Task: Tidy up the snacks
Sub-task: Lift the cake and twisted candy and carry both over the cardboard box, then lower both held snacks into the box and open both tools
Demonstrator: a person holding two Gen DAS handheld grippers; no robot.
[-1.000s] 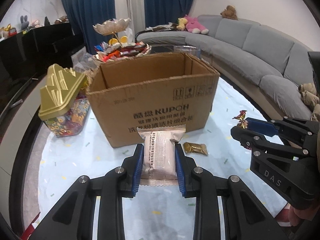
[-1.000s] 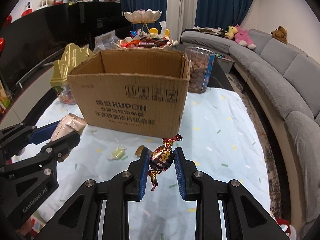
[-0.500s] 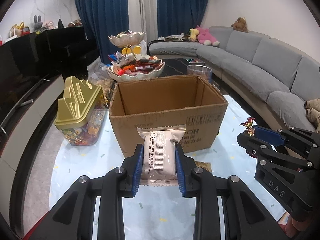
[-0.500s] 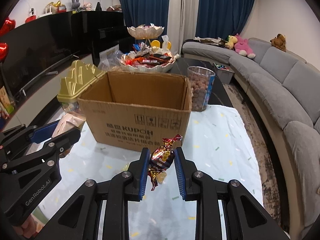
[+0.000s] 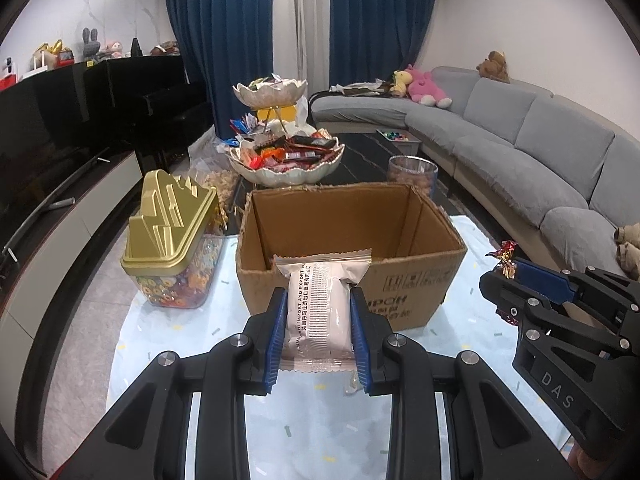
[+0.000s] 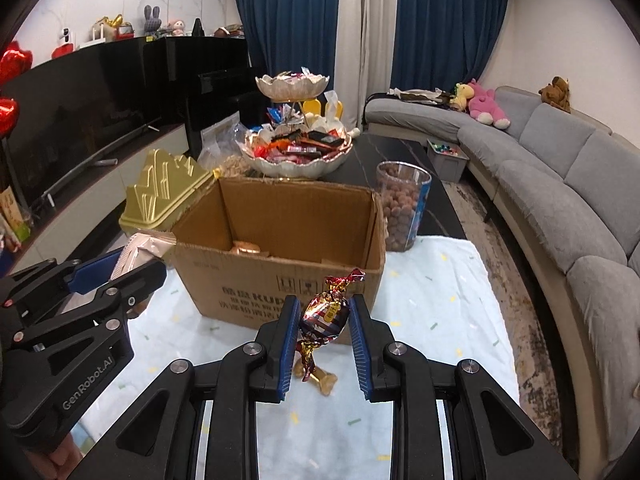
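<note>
My left gripper (image 5: 319, 312) is shut on a white snack packet (image 5: 320, 312), held in front of and above the near wall of an open cardboard box (image 5: 352, 280). My right gripper (image 6: 322, 320) is shut on a red and gold wrapped candy (image 6: 325, 316), held before the box (image 6: 280, 280). The box holds a few snacks at its bottom (image 6: 246, 247). The right gripper also shows at the right of the left wrist view (image 5: 505, 264), and the left gripper at the left of the right wrist view (image 6: 132, 264). A gold wrapped candy (image 6: 322, 382) lies on the cloth under the right gripper.
A gold-lidded candy jar (image 5: 172, 240) stands left of the box. A tiered dish of snacks (image 5: 286, 156) and a clear jar of round snacks (image 6: 402, 208) stand behind it. The light blue cloth (image 6: 440, 300) covers the table. A grey sofa (image 5: 540, 168) runs along the right.
Both grippers have risen with their snacks, so the views look down into the box. Grips are unchanged.
</note>
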